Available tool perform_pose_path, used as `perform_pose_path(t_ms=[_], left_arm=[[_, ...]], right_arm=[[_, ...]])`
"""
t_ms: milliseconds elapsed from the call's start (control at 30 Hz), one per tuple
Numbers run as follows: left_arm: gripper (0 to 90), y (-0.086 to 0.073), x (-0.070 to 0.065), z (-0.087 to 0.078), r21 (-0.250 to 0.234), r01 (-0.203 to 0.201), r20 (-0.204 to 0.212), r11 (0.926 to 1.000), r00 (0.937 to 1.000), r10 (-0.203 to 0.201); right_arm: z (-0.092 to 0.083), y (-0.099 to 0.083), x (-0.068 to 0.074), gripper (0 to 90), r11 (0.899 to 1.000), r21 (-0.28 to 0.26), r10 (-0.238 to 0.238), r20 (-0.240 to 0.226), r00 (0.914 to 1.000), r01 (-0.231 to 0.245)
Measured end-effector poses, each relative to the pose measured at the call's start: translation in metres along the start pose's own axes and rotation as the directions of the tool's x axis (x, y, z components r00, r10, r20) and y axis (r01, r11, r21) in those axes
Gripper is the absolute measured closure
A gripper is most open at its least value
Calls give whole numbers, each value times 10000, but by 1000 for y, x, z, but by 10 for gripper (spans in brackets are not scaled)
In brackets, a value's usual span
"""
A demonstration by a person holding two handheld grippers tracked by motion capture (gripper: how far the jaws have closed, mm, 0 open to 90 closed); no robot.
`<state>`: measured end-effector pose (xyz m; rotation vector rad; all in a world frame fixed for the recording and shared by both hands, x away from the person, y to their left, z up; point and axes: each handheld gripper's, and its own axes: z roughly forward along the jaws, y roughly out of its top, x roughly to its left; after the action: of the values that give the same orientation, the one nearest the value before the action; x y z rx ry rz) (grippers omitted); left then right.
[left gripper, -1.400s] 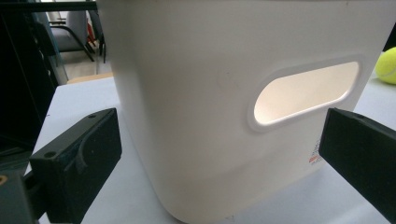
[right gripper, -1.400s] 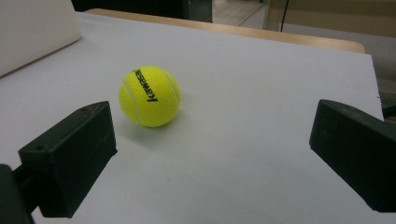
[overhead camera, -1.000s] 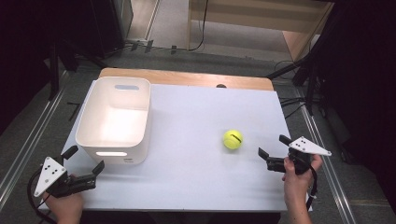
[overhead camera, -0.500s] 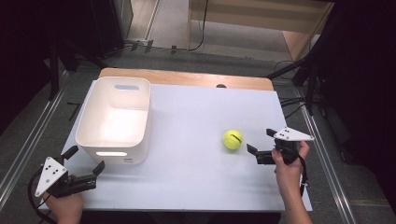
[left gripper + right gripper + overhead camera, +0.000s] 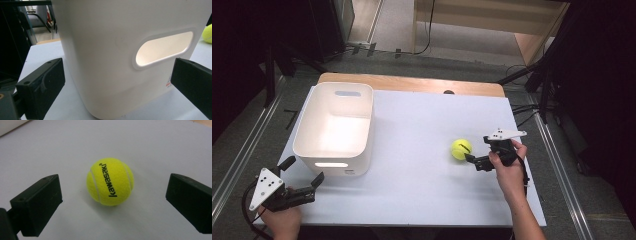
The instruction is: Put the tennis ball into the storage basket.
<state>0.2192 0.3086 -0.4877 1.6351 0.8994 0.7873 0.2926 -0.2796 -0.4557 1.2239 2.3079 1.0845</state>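
Note:
A yellow tennis ball (image 5: pixel 460 148) printed "kawasaki" lies on the white table, right of centre. My right gripper (image 5: pixel 480 150) is open just to the ball's right, its jaws pointing at it. In the right gripper view the ball (image 5: pixel 110 181) rests a little ahead of the wide-apart jaws of this gripper (image 5: pixel 116 197), untouched. A white bin (image 5: pixel 337 167) with handle slots stands at the left. My left gripper (image 5: pixel 304 170) is open off the bin's near left corner. The left gripper view has the bin wall (image 5: pixel 105 50) close in front of that gripper (image 5: pixel 117 83), and the ball (image 5: pixel 208 33) far right.
The white tabletop (image 5: pixel 412 195) has bare room between bin and ball and along the near edge. A wooden strip (image 5: pixel 412 85) runs along the far edge. Metal floor rails (image 5: pixel 242 150) and cables flank the table.
My right gripper has moved left and forward across the table to just short of the ball. The ball, the bin and my left gripper have stayed put.

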Motion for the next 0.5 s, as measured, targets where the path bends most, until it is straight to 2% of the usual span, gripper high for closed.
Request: perform_pose_path(t_ms=[133,333,500], left_arm=[[0,0,0,0,27,-34,9,10000,10000,34],[0,0,0,0,-2,-8,10,10000,10000,8],[0,0,0,0,8,-14,16,10000,10000,14]], right_arm=[[4,4,-1,0,9998,209,6,-37,10000,-6],[12,10,-1,0,9966,816,102,-126,9999,-91],[22,17,-1,0,9925,1217,-102,-62,9999,109]])
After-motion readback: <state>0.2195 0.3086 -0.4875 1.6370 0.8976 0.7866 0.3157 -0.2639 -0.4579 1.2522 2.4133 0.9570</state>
